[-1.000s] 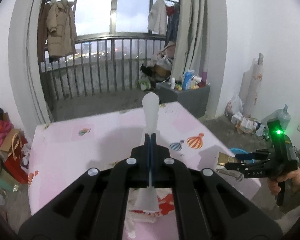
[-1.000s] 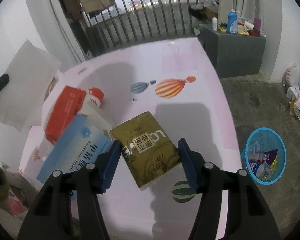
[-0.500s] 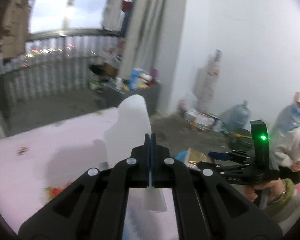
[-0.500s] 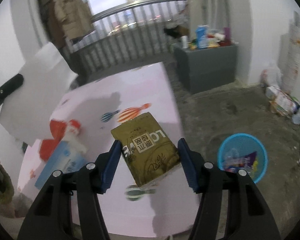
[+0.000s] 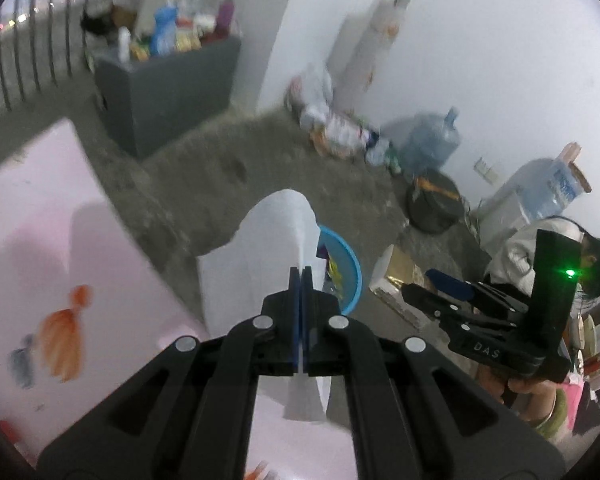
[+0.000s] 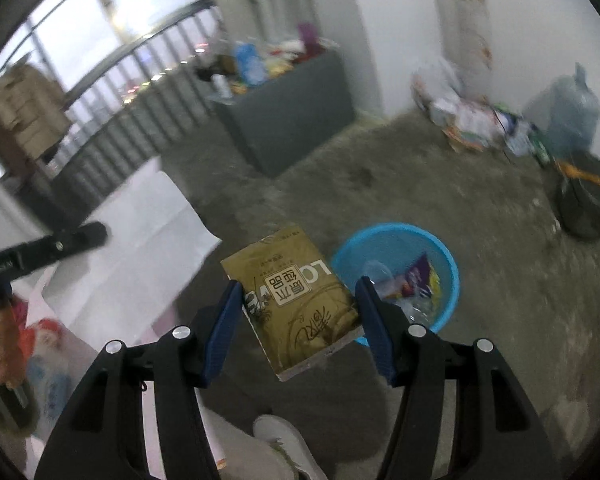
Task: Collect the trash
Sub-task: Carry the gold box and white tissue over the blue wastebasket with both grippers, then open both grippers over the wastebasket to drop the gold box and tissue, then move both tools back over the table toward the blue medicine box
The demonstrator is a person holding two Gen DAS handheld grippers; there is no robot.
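Observation:
My left gripper (image 5: 301, 276) is shut on a white tissue sheet (image 5: 260, 248) and holds it in the air past the table's edge, in front of the blue trash basket (image 5: 346, 264). My right gripper (image 6: 298, 292) is shut on a gold tissue pack (image 6: 296, 296) and holds it above the floor, just left of the blue trash basket (image 6: 440, 256), which holds wrappers and clear plastic. The right gripper (image 5: 424, 284) with the gold pack (image 5: 396, 276) also shows in the left wrist view. The white tissue (image 6: 140, 236) shows in the right wrist view.
The pink balloon-print table (image 5: 40, 240) is at the left. A grey cabinet (image 5: 168, 80) with bottles stands by the railing. Water jugs (image 5: 432, 144), a dark round pot (image 5: 434, 204) and litter line the white wall. My white shoe (image 6: 284, 440) is on the concrete floor.
Both grippers swung right, away from the table toward the blue basket, each still holding its item. The table slid to the left of both views.

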